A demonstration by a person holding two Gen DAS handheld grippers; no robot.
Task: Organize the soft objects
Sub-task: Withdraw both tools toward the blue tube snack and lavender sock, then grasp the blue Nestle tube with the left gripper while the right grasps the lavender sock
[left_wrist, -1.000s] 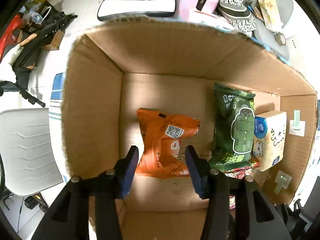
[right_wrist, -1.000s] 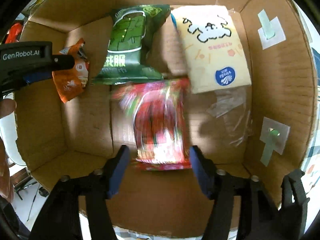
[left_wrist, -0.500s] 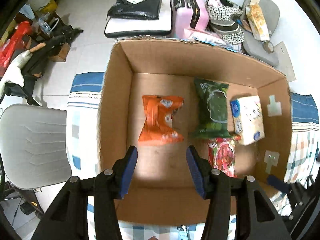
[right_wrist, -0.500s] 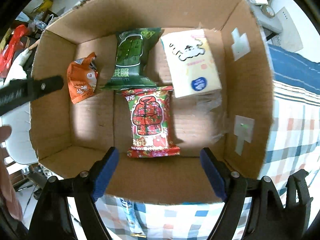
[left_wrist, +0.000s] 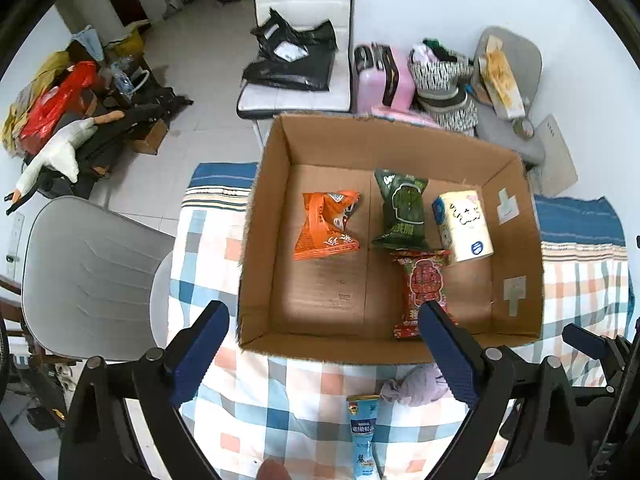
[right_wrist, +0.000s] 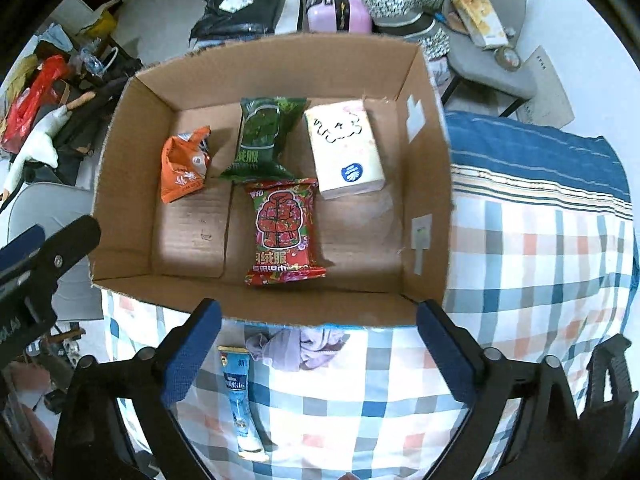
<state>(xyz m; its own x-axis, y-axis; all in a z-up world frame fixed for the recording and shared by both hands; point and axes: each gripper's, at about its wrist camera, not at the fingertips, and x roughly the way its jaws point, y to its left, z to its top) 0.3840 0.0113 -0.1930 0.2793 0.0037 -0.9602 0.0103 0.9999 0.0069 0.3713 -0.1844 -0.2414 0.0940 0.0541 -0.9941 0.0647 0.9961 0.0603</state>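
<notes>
An open cardboard box (left_wrist: 256,240) (right_wrist: 120,168) sits on a checked cloth. Inside lie an orange packet (left_wrist: 326,226) (right_wrist: 184,164), a green packet (left_wrist: 402,208) (right_wrist: 264,136), a red packet (left_wrist: 424,284) (right_wrist: 284,228) and a tissue pack (left_wrist: 464,224) (right_wrist: 344,148). In front of the box lie a lilac cloth bundle (left_wrist: 416,388) (right_wrist: 296,346) and a blue tube (left_wrist: 364,432) (right_wrist: 240,396). My left gripper (left_wrist: 324,356) and right gripper (right_wrist: 316,356) are both open wide, empty, above the box's near edge.
The checked cloth (right_wrist: 540,260) covers the table. A grey chair (left_wrist: 88,276) stands left. A white chair with a black bag (left_wrist: 296,60), a pink case (left_wrist: 384,76), bags and floor clutter (left_wrist: 60,100) lie beyond. The left gripper's arm (right_wrist: 36,256) shows at left.
Both grippers have pulled up and back out of the box and opened wider. The orange and red packets stay lying on the box floor.
</notes>
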